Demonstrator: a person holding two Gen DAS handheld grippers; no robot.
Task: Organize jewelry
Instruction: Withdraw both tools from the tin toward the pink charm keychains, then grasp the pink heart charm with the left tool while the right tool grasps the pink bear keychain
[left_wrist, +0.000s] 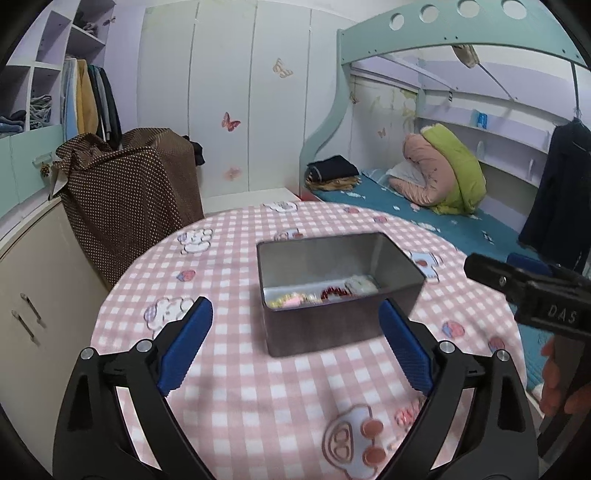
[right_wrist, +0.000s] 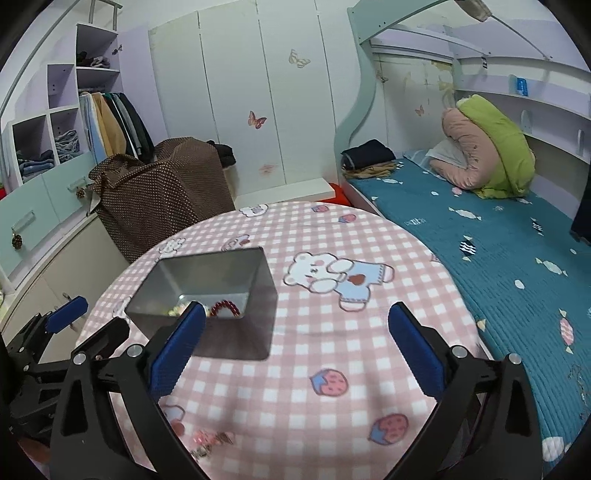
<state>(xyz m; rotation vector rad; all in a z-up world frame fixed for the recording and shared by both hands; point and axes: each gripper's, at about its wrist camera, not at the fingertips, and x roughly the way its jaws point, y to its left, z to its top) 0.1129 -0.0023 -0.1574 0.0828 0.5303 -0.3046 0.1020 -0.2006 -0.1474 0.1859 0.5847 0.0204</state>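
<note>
- My left hand-held gripper (left_wrist: 295, 343) has its blue-padded jaws spread wide with nothing between them, hovering over the tabletop (left_wrist: 229, 398), which wears a pink checked cloth printed with bears and strawberries.
- My right hand-held gripper (right_wrist: 297, 345) is likewise wide apart and empty; from the left wrist view, I see it at the right edge, held by a person's hand (left_wrist: 557, 384).
- Just beyond the left gripper's fingertips stands an open rectangular metal tin (left_wrist: 332, 325), resting on the cloth.
- Inside the tin lie a red beaded bracelet (right_wrist: 224, 308) and a few pale, blurred jewelry pieces (left_wrist: 291, 300) I cannot identify.
- A small pink jewelry piece (right_wrist: 210, 441) lies loose on the cloth near my grippers, well apart from the tin.
- Beyond the tabletop are a bed with a teal cover (right_wrist: 480, 251), a white wardrobe with butterfly stickers (left_wrist: 229, 110), and a brown dotted cloth draped over furniture (left_wrist: 129, 199).
</note>
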